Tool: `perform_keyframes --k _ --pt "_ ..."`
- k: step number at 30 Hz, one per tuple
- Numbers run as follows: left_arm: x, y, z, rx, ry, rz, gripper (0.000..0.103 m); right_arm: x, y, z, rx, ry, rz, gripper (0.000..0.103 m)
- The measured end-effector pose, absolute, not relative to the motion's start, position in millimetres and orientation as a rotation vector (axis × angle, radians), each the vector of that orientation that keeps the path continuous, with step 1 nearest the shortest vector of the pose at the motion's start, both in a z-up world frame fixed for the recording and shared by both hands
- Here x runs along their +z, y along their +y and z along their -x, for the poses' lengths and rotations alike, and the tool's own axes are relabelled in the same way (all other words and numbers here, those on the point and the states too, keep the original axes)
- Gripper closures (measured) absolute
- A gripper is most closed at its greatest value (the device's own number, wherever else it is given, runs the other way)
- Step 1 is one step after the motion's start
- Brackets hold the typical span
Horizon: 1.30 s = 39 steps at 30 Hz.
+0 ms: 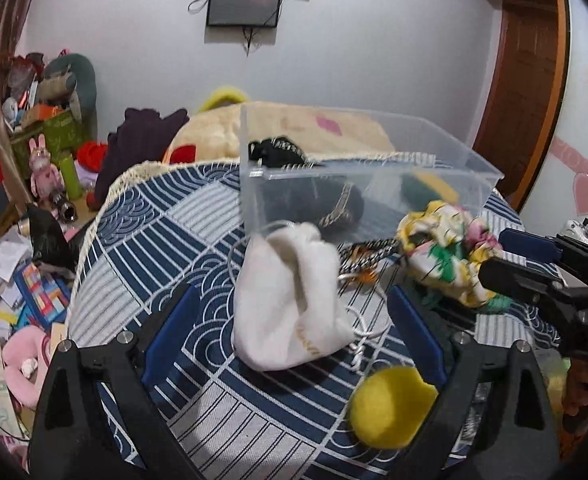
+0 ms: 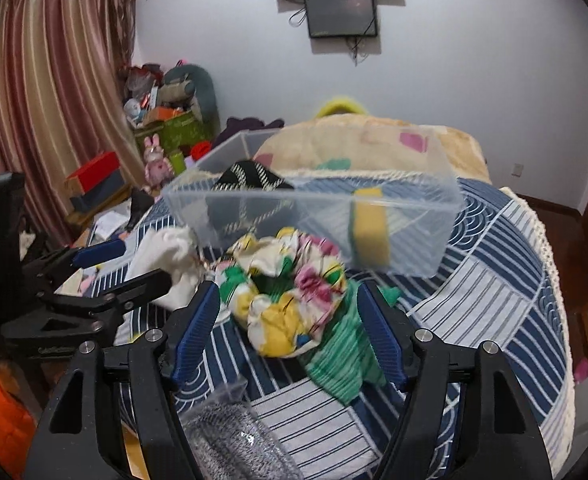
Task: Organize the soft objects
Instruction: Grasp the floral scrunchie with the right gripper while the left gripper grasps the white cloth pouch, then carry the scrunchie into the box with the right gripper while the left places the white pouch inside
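Left wrist view is showing me a clear plastic storage bin (image 1: 374, 168) already holding a black patterned cloth (image 1: 277, 152) and a yellow-green sponge (image 2: 368, 228). I'm judging several items remain. My left gripper (image 1: 294, 332) is gaping empty around a white drawstring pouch (image 1: 289, 300); my right gripper (image 2: 289, 332) is spreading wide, straddling a floral fabric scrunchie (image 2: 285, 296).
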State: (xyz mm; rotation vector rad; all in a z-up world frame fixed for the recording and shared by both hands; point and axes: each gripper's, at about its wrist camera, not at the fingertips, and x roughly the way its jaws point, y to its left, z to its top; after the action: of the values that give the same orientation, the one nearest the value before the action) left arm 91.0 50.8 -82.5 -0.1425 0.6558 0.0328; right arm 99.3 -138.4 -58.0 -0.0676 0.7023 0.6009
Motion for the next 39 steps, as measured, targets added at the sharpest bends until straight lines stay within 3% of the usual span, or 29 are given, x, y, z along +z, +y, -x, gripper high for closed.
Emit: perform_keyframes --k 8,15,18,23,39 --pt "-92.4 59.6 -91.9 0.022 0.667 0.198 0.010 -73.3 -129.3 -99.2 0.593 0.733 0.136 0.035" --pt "-98.4 59.5 -93.3 -0.020 0.691 0.215 0.046 -71.9 -132.0 -100.3 0.587 0.726 0.135 0.070" --pt "-97.3 58.3 -91.6 -0.021 0.687 0.203 0.059 -70.4 -136.9 -100.8 0.581 0.723 0.117 0.079" --pt "-93.6 56.7 -87.3 -0.036 0.679 0.195 0.078 -64.5 -139.6 -98.3 0.569 0.695 0.101 0.086" --pt "-48.5 53.0 -61.6 -0.025 0.555 0.177 0.081 -32.9 -152.5 -84.8 0.547 0.603 0.051 0.090"
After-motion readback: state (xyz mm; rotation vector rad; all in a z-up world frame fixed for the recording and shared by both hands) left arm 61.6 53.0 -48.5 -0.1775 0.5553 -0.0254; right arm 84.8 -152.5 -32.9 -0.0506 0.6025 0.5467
